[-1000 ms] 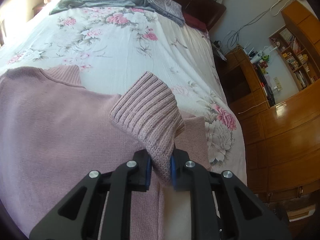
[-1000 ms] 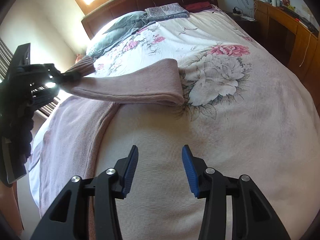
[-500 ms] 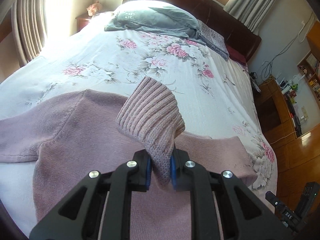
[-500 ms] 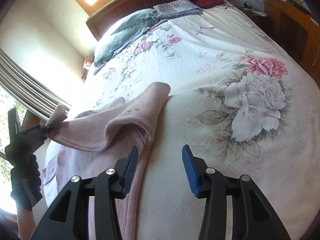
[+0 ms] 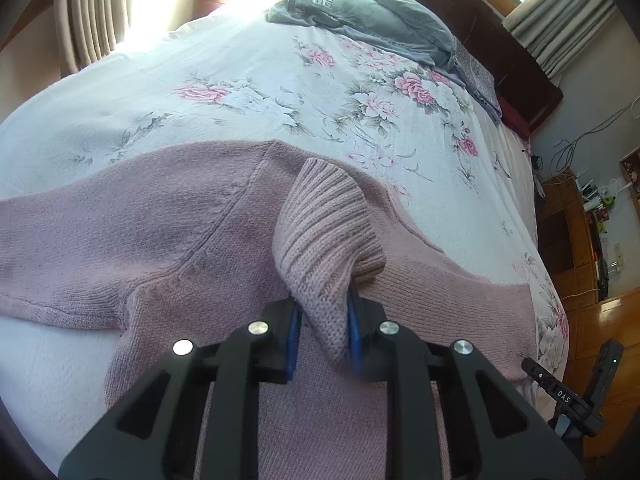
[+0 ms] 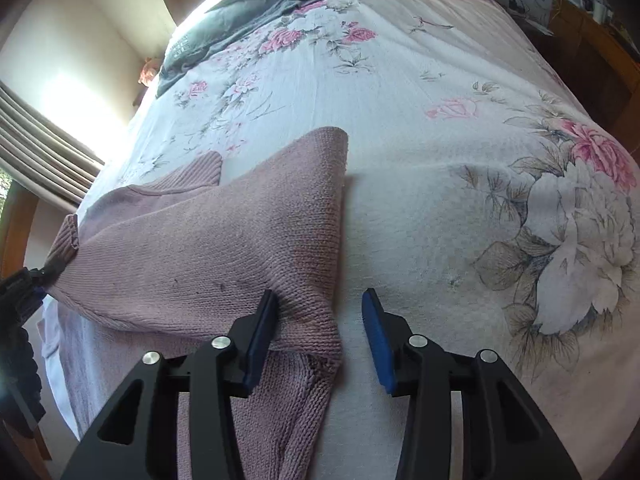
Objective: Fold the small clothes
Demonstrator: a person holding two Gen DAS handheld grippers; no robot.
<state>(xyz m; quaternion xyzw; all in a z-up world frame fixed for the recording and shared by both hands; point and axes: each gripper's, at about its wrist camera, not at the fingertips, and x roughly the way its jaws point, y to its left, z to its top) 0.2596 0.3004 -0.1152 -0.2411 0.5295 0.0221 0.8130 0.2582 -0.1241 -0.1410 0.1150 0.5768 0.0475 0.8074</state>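
Left wrist view first: the left hand-held gripper (image 5: 322, 336) is pinching the ribbed cuff (image 5: 326, 232) of a pink sweater (image 5: 168, 232), its blue pads pressed onto the knit, with the cuff standing up above the jaws. That sleeve is drawn across the sweater's body, which lies flat on the floral bed (image 5: 248, 76); the other sleeve stretches off to the left edge of the picture. In the right wrist view, the right hand-held gripper (image 6: 318, 338) is spread wide and holds nothing, poised low at the folded sleeve edge (image 6: 324, 240), its left pad touching or nearly touching the knit. A grey garment (image 6: 244, 20) lies well apart near the headboard.

The step in hand looks like folding the sleeve over the body. To do it well, I would carry the cuff straight across, keep the sleeve taut enough to avoid bunching, and lay it flat before letting go. The spread gripper could press the crease by the shoulder so the body does not drag along.
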